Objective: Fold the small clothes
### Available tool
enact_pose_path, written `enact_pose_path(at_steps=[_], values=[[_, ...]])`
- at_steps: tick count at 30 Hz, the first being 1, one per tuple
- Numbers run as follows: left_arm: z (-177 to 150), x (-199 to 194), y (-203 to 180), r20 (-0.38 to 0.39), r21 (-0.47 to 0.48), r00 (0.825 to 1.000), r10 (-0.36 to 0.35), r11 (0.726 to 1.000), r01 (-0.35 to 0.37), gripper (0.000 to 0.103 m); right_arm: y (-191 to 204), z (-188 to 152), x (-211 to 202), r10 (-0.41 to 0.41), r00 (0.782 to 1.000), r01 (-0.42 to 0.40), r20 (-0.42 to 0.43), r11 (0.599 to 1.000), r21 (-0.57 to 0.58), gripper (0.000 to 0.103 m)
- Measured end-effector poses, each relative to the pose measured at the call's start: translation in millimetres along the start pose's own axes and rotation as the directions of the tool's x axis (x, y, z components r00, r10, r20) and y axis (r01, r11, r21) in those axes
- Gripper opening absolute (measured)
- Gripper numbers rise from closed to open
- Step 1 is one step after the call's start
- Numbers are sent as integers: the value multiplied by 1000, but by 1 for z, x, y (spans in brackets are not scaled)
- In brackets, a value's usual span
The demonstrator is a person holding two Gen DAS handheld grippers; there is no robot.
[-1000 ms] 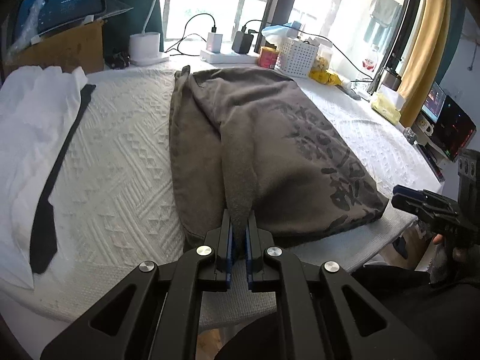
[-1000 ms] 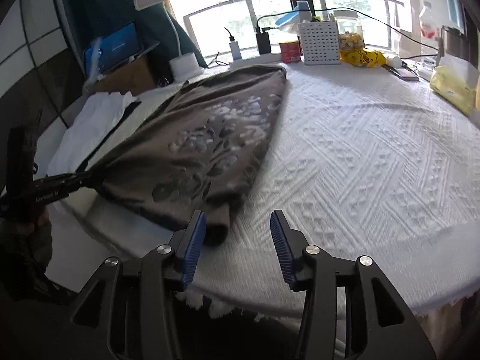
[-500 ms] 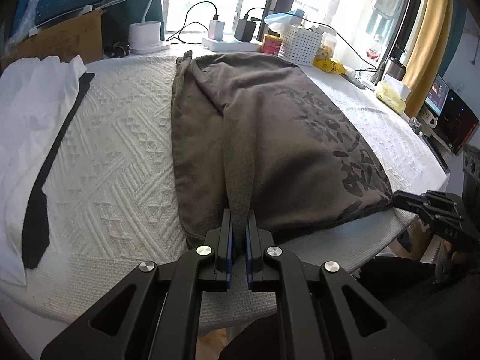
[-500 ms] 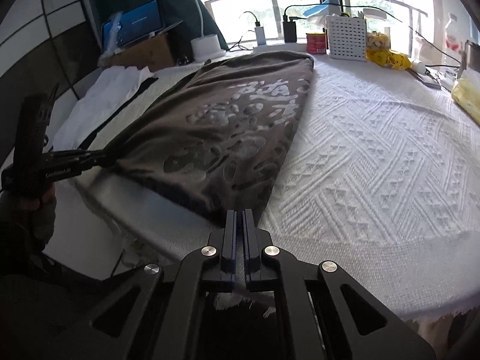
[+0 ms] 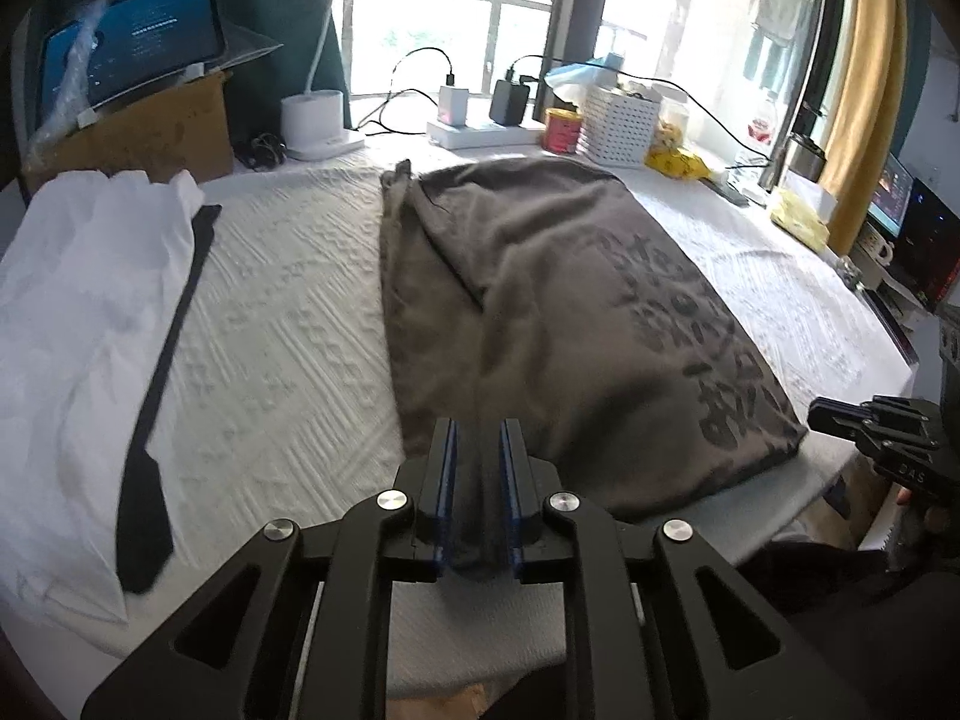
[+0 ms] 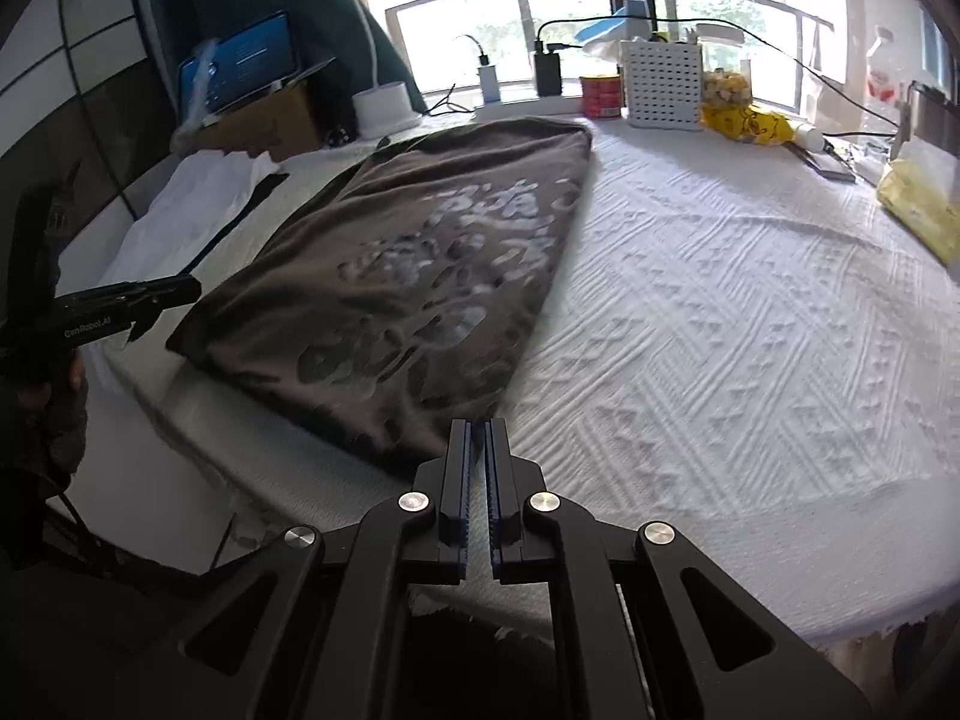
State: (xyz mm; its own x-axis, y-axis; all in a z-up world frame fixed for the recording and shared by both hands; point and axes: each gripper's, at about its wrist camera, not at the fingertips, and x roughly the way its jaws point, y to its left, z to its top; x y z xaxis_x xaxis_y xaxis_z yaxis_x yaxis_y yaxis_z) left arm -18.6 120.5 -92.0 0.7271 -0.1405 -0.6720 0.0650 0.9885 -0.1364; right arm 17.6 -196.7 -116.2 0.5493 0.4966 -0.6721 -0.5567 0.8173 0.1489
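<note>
We have the brown shirt (image 5: 558, 312) lying lengthwise mid-table on the white cloth (image 6: 720, 312), sides already folded in; the lengthwise fold is left. Left gripper (image 5: 478, 456) is at the near-left hem: jaws opening, a fold of fabric between them, pads seemingly off it. Right gripper (image 6: 478, 450) is at the near-right corner: jaws opening, a narrow gap; we can't tell whether the hem is still pinched. Shirt print is unreadable. The left gripper's body reads "GenRobot.AI" in the right wrist view.
</note>
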Motion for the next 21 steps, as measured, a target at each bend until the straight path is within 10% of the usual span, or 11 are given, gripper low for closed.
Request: enact_pose_path(at_steps=[2,9,12,21], values=[[4,3,0,-4,2,1000,7,1000,-7,13,-4,4,2,-1,1000,1,-1,1000,7,31],[18,16,-3,-31,15,999,19,1000,-19,15,-14,16,8,0,1000,0,-1,1000,26,32],[24,20,-3,-29,9,999,22,1000,-22,39,-19,22,10,-1,1000,1,0,1000,30,32],[50,37,-1,-43,-1,999,30,1000,-30,40,-32,42,25,1,1000,-1,-13,999,38,32]])
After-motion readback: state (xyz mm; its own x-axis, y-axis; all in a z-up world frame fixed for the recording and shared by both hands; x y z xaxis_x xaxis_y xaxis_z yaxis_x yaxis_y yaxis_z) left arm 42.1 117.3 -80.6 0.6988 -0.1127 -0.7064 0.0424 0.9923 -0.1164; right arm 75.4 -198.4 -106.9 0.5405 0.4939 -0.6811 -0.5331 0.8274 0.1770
